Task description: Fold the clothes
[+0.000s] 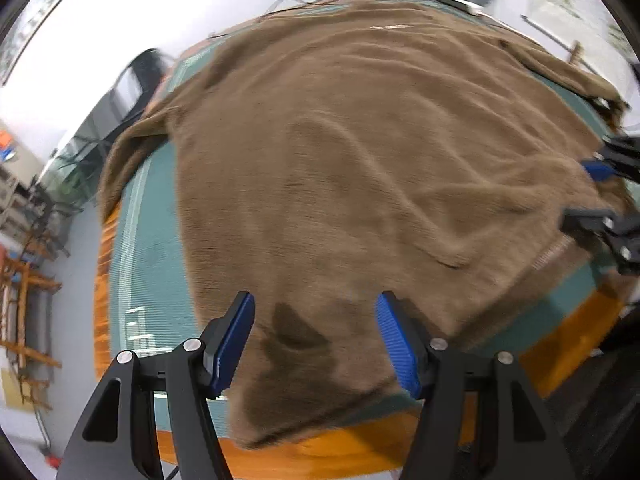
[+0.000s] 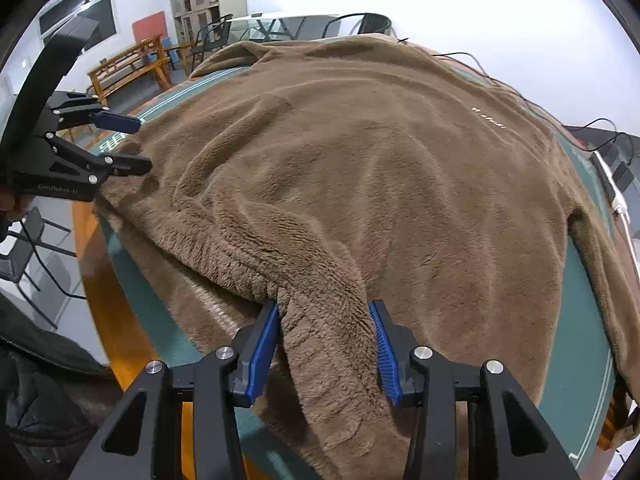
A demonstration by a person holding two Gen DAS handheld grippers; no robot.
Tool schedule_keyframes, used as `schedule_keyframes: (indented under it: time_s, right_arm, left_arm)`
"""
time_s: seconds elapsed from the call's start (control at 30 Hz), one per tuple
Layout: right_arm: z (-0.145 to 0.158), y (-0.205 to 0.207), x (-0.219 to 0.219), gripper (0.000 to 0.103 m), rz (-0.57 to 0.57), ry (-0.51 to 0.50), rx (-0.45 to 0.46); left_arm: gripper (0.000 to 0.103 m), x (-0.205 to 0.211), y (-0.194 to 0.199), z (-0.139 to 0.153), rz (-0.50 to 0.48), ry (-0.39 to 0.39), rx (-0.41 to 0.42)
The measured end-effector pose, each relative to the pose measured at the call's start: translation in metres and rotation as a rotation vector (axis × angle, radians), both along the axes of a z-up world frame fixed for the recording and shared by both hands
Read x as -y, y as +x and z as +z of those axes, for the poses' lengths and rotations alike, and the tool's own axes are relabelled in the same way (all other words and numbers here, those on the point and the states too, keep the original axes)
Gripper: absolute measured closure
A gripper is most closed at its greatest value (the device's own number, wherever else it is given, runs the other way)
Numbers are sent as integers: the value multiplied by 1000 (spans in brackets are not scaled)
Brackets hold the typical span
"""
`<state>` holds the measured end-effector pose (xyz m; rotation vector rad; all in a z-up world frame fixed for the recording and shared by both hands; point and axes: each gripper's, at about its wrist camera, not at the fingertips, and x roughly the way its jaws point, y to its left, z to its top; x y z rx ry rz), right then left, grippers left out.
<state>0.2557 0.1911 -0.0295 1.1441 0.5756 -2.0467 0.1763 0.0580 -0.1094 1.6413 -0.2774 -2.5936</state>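
My left gripper (image 1: 314, 340) hangs over the near-left corner of the brown fleece top (image 1: 360, 152), jaws wide apart, nothing between them but air w/ the fabric below. The hem corner lies under the gap and droops over the wooden table edge (image 1: 568, 344). Left of the garment there's bare green mat (image 1: 152, 248); one sleeve (image 1: 132, 144) trails off toward the far left.

Fleece is spread across most of the table, front side rumpled, small pale lettering (image 2: 488, 118) near the chest. From the right cam, my left gripper shows at the far left edge, jaws apart, just beside the hem; can't tell if a tip touches cloth.

Right gripper (image 2: 324, 350) sits at the near-right hem, jaws also apart, w/ a raised ridge of fleece running up between the blue pads (image 2: 386, 360). Left pad seems to touch the fold; the right one looks just clear of it. Not clamped. Black cables (image 2: 560, 120) lie past the far right of the garment.
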Motion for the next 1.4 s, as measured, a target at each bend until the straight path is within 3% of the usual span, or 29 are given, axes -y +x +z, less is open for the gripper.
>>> schedule_keyframes:
  time_s: [0.13,0.23,0.4,0.6,0.73,0.97,1.1,1.23,1.33,1.4]
  right_arm:
    - [-3,2,-4,55,9,7,35]
    - [-6,4,-11,53,12,27,36]
    - [-8,12,-19,33,18,55,-32]
    - [-10,4,-2,33,39,13,-50]
    - [-8,0,16,33,65,-9,-63]
    - [22,-19,4,33,-73,-174,-50]
    - [24,-30,4,33,-106,-174,-29]
    - [26,-21,6,33,-15,-165,-20]
    - [13,6,16,29,132,-48,-61]
    - [1,19,23,29,171,34,-97]
  left_arm:
    - [35,-11,2,-10,-41,-27,6]
    - [35,-2,4,-11,-1,13,3]
    - [35,6,10,-10,51,47,2]
    - [35,-6,6,-9,37,30,-3]
    - [35,-18,11,-3,17,58,-16]
    - [35,-43,16,5,-13,145,-48]
    - [35,-59,14,4,-48,161,-52]
    - [35,-53,14,0,-19,163,-44]
    - [35,-49,13,-3,2,164,-38]
    - [35,-49,14,-3,8,168,-35]
